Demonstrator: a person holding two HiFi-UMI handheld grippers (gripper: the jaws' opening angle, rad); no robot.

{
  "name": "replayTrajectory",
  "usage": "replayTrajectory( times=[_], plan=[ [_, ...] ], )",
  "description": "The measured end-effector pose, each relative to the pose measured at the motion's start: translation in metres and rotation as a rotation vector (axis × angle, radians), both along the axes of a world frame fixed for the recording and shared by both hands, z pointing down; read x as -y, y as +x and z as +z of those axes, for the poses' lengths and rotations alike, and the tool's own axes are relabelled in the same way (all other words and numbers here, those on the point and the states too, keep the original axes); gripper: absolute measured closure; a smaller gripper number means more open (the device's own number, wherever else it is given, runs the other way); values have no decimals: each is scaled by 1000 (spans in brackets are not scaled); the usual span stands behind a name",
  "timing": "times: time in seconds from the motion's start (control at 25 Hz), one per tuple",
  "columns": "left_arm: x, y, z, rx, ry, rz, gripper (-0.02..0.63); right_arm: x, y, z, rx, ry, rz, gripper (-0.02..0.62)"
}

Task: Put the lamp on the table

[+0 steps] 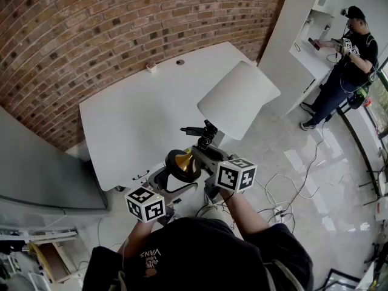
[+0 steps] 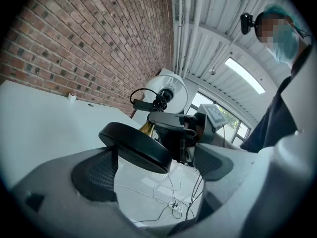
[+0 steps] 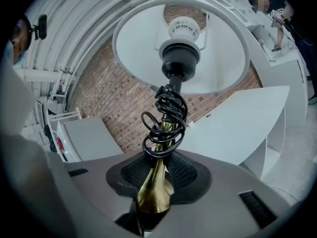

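Tilted in mid-air and not yet set down, the lamp [image 1: 233,102] hangs just off the near edge of the white table [image 1: 133,114], with its white shade [image 3: 141,48] reaching over the table's corner in the head view. A black cord [image 3: 168,114] is coiled in loose loops round the brass stem [image 3: 154,192] below the bulb socket. The right gripper [image 3: 159,170] is clamped on that stem, its dark pads pressing the brass from both sides close to the foot. The lamp's black round base [image 2: 136,145] lies between the jaws of the left gripper [image 2: 154,168], which stand wide apart. The disc's rim overlaps one pad and a clear gap shows before the other, so this claw cradles rather than squeezes. Behind the table rises a curved brick wall [image 1: 109,23]. On the pale floor [image 1: 303,156] to the right, loose cables [image 1: 291,183] trail. Farther off, a second person [image 1: 348,65] in dark clothes stands at white shelving.
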State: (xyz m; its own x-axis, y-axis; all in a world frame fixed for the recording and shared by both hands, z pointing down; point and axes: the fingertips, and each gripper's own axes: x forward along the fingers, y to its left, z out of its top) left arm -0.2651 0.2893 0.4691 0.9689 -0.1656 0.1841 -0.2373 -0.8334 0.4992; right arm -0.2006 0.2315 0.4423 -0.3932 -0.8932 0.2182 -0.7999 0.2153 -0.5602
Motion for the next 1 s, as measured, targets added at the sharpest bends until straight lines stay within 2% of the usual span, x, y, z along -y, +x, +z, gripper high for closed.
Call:
replayTrajectory(
  times=[0.32, 0.84, 1.0],
  plan=[
    [17, 43, -1, -1, 3, -34, 124, 18, 41, -5, -34, 14, -40, 486],
    [64, 138, 8, 7, -8, -183, 147, 72, 126, 0, -59, 16, -187, 488],
    [71, 160, 13, 19, -8, -203, 166, 82, 147, 1, -64, 23, -215, 489]
  ],
)
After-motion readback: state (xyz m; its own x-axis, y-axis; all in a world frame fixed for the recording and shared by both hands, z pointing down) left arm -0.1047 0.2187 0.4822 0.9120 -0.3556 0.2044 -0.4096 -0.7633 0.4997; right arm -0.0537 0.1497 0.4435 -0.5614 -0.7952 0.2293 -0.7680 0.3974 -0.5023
